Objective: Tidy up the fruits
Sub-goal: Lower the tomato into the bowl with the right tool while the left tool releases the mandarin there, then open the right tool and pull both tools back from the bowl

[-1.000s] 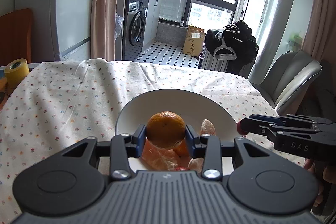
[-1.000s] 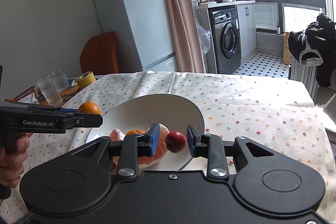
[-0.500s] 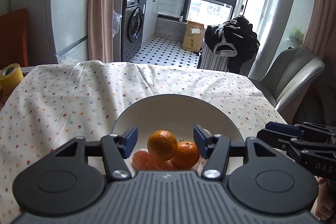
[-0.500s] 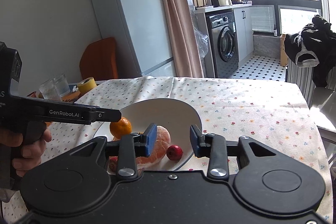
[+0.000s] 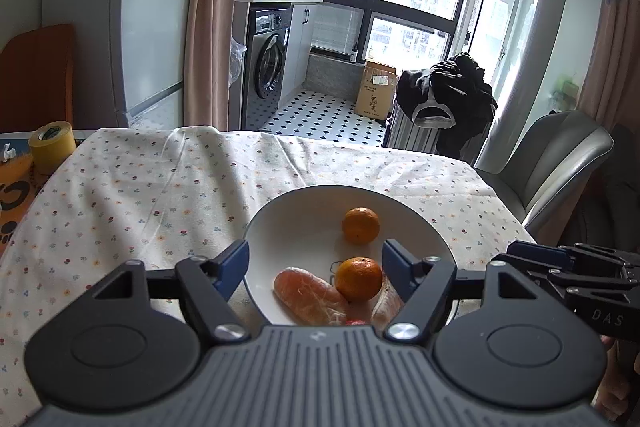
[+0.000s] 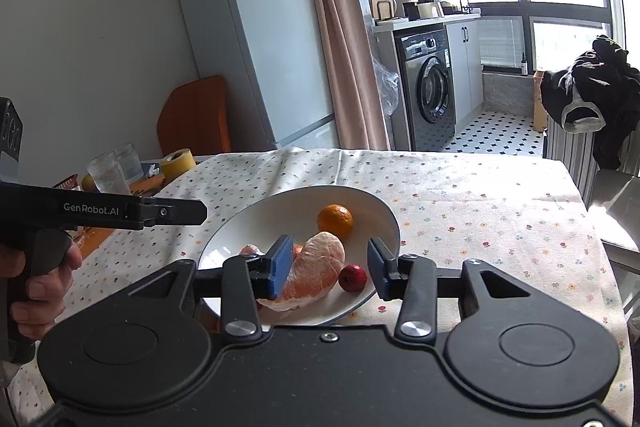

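Your left gripper (image 5: 314, 269) and right gripper (image 6: 328, 269): jaws apart, holding nothing, over the white bowl (image 5: 280, 223) with 2 mandarins, peeled segments, 1 small red fruit (image 6: 352, 277).

1. My left gripper (image 5: 315, 263): ribbed dark-grey housing, black linkages, silver screws, blue pads.
2. My right gripper (image 6: 329, 267): smooth black body, blue pads, "DAS" lettering.
3. "GenRobot.AI" printed mid-left of frame.

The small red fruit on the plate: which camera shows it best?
The right wrist view: the small red fruit sits whole and unobstructed on the white plate, beside a peeled segment. The left wrist view catches only a red sliver behind the gripper body.
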